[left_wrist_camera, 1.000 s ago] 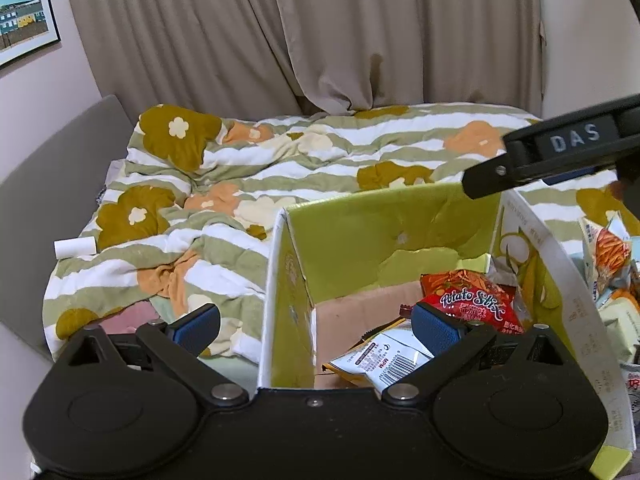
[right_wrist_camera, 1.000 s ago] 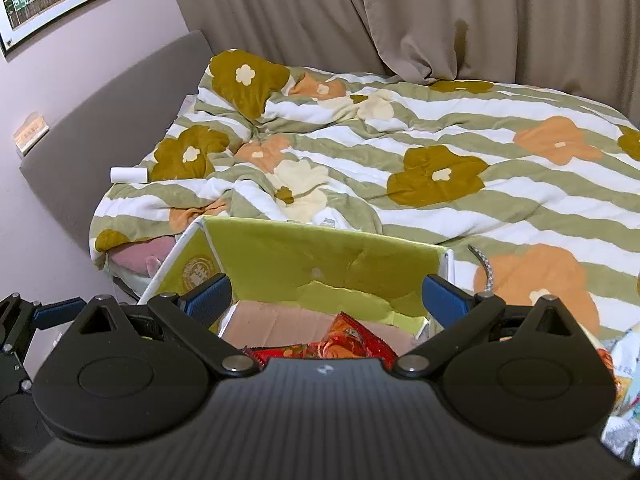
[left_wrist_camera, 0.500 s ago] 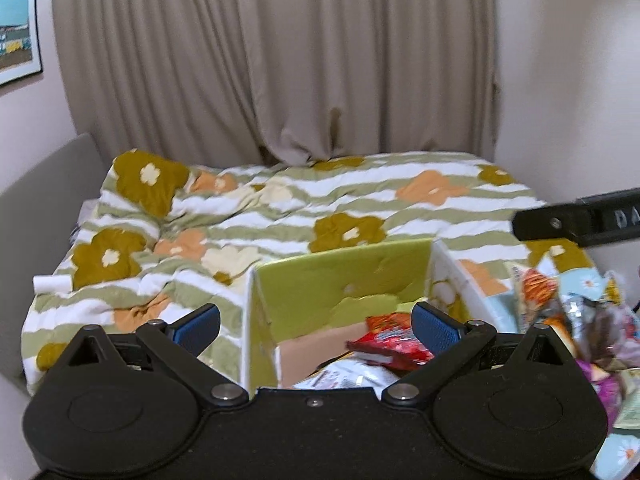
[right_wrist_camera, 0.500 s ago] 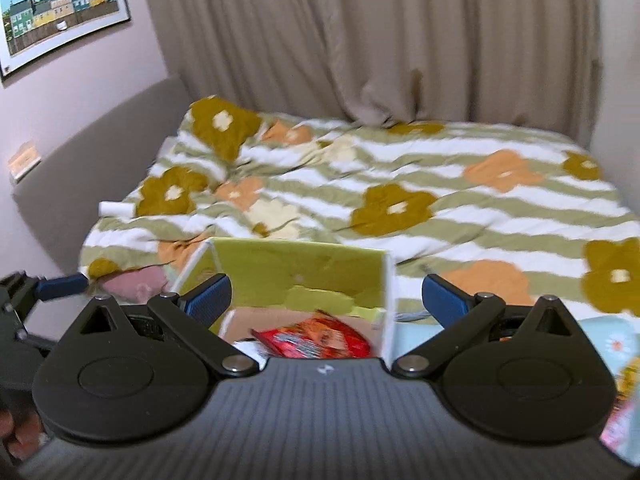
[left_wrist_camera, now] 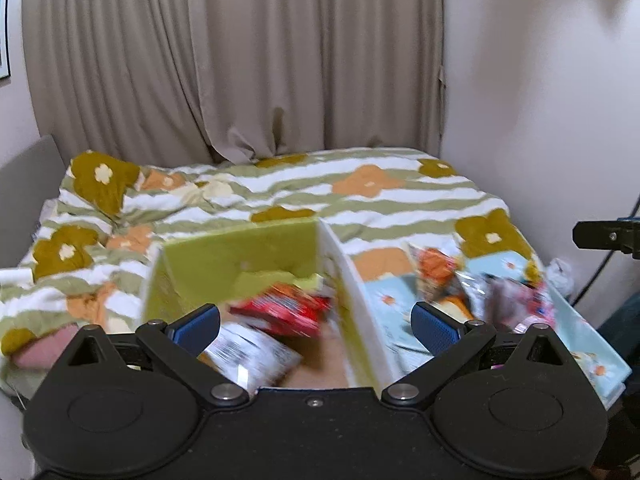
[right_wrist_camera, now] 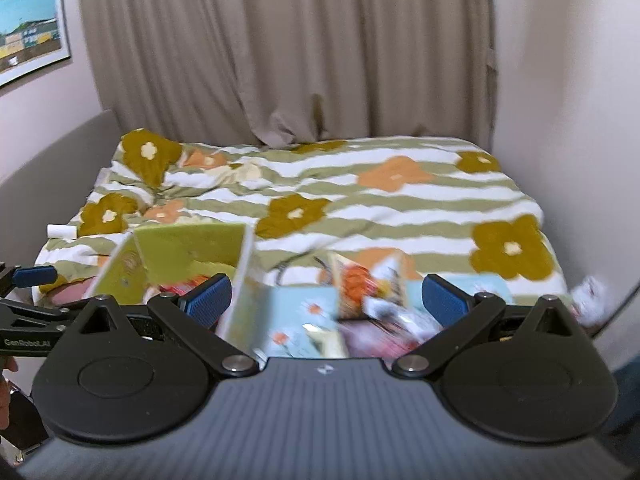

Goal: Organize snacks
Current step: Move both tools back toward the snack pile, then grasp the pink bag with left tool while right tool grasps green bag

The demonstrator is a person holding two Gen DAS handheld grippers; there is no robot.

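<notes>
A green cardboard box [left_wrist_camera: 240,254] stands on the bed, holding a red snack bag [left_wrist_camera: 286,314] and a white packet [left_wrist_camera: 248,354]. It shows in the right wrist view too [right_wrist_camera: 188,246]. Right of it a light blue tray [left_wrist_camera: 576,328] holds a pile of loose snack bags [left_wrist_camera: 436,276], also seen in the right wrist view [right_wrist_camera: 360,284]. My left gripper [left_wrist_camera: 316,322] is open and empty, held above the box's near edge. My right gripper [right_wrist_camera: 326,296] is open and empty, above the tray's left part.
The bed has a floral striped duvet [right_wrist_camera: 360,200], a grey headboard [right_wrist_camera: 48,156] at left, beige curtains [left_wrist_camera: 240,60] behind and a wall [left_wrist_camera: 540,100] at right. A white roll [right_wrist_camera: 60,231] lies at the bed's left edge.
Both grippers have pulled back and up from the box and swung right, so the tray of snacks has come into view. Both stay open and empty.
</notes>
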